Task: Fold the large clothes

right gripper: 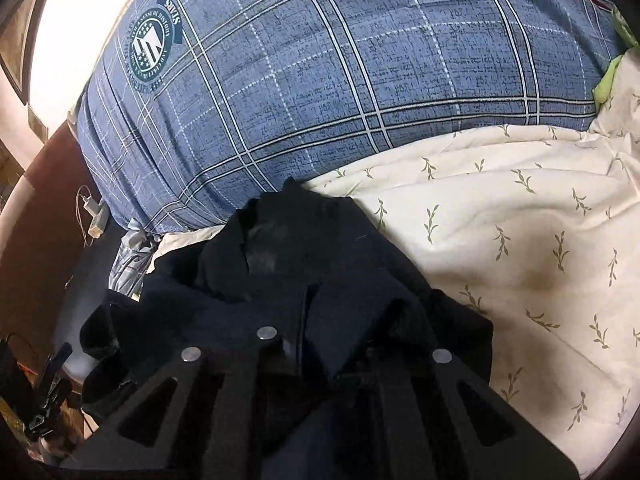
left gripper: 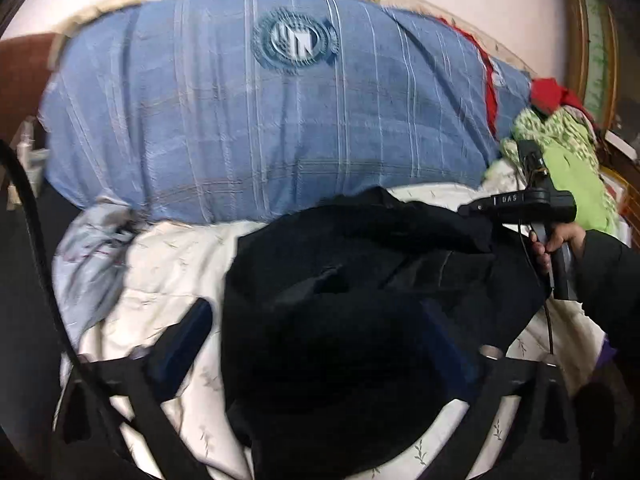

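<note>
The dark navy garment (left gripper: 352, 304) lies bunched on the bed's cream leaf-print quilt (right gripper: 520, 216), just below the blue plaid pillow (right gripper: 340, 80). The left hand-held gripper (left gripper: 320, 340) stands wide apart over it; the right hand-held gripper (left gripper: 476, 210) is clamped on a fold. Judged step: spreading before folding; next, regrip an edge. The pillow badge reads "STARS"; the right hand-held gripper reads "DAS".
</note>
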